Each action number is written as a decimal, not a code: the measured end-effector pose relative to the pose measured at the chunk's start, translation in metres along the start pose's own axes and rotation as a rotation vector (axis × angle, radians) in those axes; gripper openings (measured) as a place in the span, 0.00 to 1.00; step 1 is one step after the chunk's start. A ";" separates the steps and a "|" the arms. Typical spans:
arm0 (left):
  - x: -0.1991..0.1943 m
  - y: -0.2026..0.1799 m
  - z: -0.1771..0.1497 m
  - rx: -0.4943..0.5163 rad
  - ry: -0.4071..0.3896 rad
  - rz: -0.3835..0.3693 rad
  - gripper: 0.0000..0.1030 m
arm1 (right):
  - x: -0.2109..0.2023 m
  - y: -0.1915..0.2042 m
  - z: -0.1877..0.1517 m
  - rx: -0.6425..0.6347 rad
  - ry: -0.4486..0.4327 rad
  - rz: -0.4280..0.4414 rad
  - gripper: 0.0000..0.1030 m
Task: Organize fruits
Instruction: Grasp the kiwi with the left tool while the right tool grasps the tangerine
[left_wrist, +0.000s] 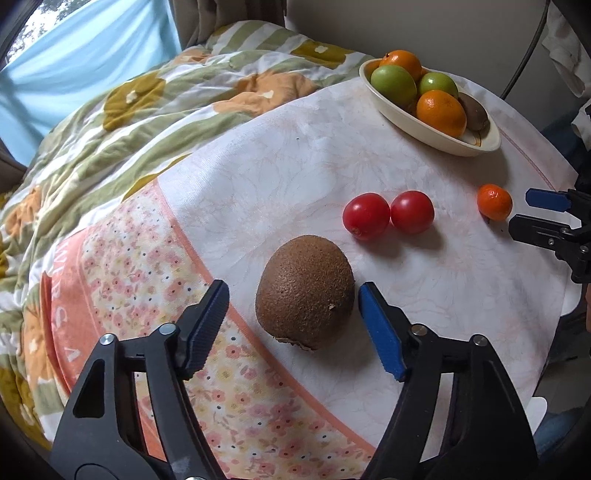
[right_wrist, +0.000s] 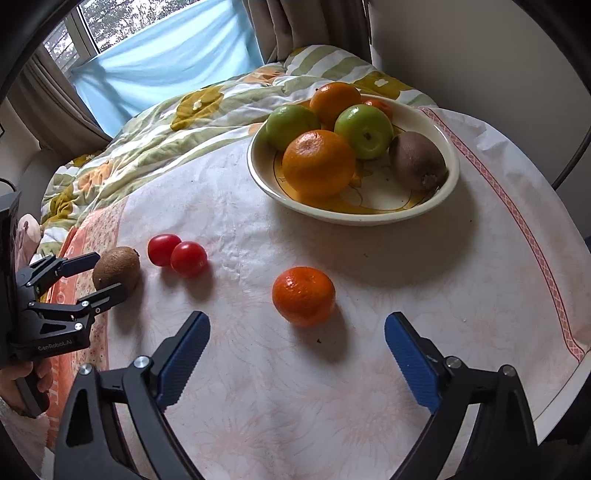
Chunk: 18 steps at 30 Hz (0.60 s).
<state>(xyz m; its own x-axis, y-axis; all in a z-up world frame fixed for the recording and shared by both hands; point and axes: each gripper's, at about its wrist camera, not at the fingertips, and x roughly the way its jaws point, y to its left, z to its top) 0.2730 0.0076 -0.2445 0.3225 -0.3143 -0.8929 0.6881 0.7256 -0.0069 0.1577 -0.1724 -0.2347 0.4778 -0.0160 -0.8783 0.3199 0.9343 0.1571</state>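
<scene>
A brown kiwi lies on the white cloth between the fingers of my left gripper, which is open. Its right pad sits right beside the fruit, while a gap shows on the left. In the right wrist view the same kiwi sits between that left gripper's fingers. A small mandarin rests just past the tips of my open right gripper, centred between them and untouched. Two red tomatoes lie side by side between kiwi and mandarin. A cream bowl holds oranges, green apples and another kiwi.
The round table's cloth has a pink border, and its edge curves close on the right. A flowered quilt on a bed lies beyond the table's far side. A hand grips the left tool. The right gripper shows beside the mandarin.
</scene>
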 end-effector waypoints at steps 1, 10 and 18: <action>0.002 -0.001 -0.001 0.005 0.007 -0.013 0.58 | 0.000 -0.001 0.000 0.001 0.000 -0.003 0.89; 0.001 -0.010 -0.003 0.021 0.013 -0.012 0.49 | 0.010 -0.003 0.003 0.010 0.011 0.001 0.74; -0.007 -0.003 -0.016 -0.036 0.010 0.008 0.48 | 0.018 -0.001 0.006 -0.013 0.024 0.003 0.61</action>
<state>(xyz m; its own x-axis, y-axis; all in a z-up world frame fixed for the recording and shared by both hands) 0.2583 0.0169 -0.2452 0.3209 -0.3026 -0.8975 0.6618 0.7495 -0.0161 0.1710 -0.1753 -0.2478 0.4585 -0.0051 -0.8887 0.3077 0.9391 0.1533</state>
